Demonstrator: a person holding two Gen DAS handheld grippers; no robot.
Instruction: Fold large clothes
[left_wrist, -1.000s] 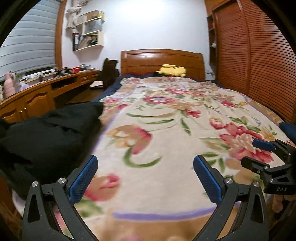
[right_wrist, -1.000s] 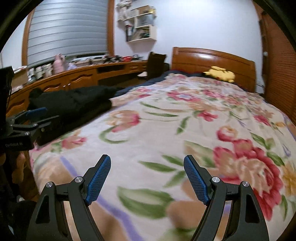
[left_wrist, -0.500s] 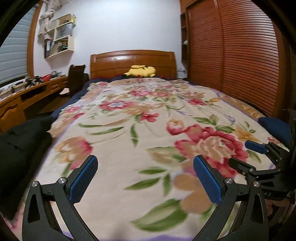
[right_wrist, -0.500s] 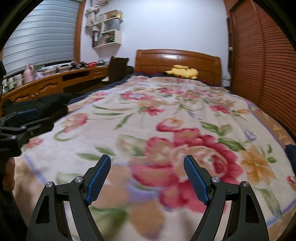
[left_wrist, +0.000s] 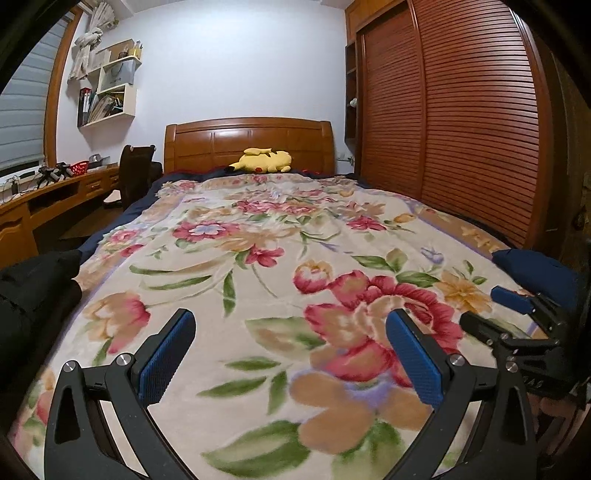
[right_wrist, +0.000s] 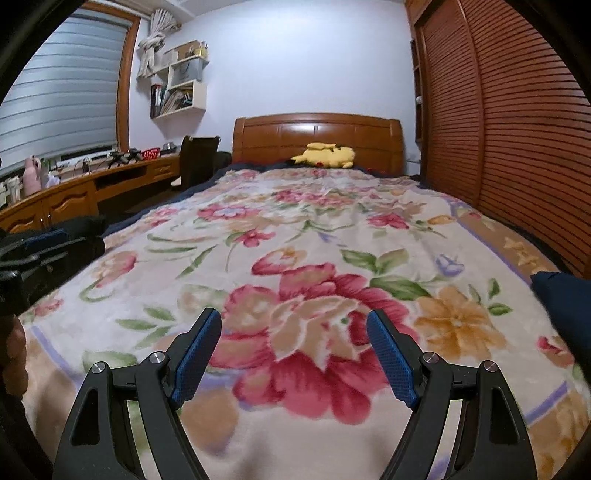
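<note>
Bedroom scene: floral fleece blanket spread flat over wooden-headboard bed. Both views swung right since a second ago; black bundled garment, large then, now only at bed's left edge. Left gripper and right gripper jaws apart, nothing between, above blanket. Judgement: garment ungrasped, folding not begun; hands facing away from it.

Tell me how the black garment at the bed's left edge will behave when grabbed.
The black garment lies bunched in soft folds, so it is probably floppy and will drape. It looks bulky, so one grip may lift only part. The matte fabric seems unlikely to slip from the pads.
</note>
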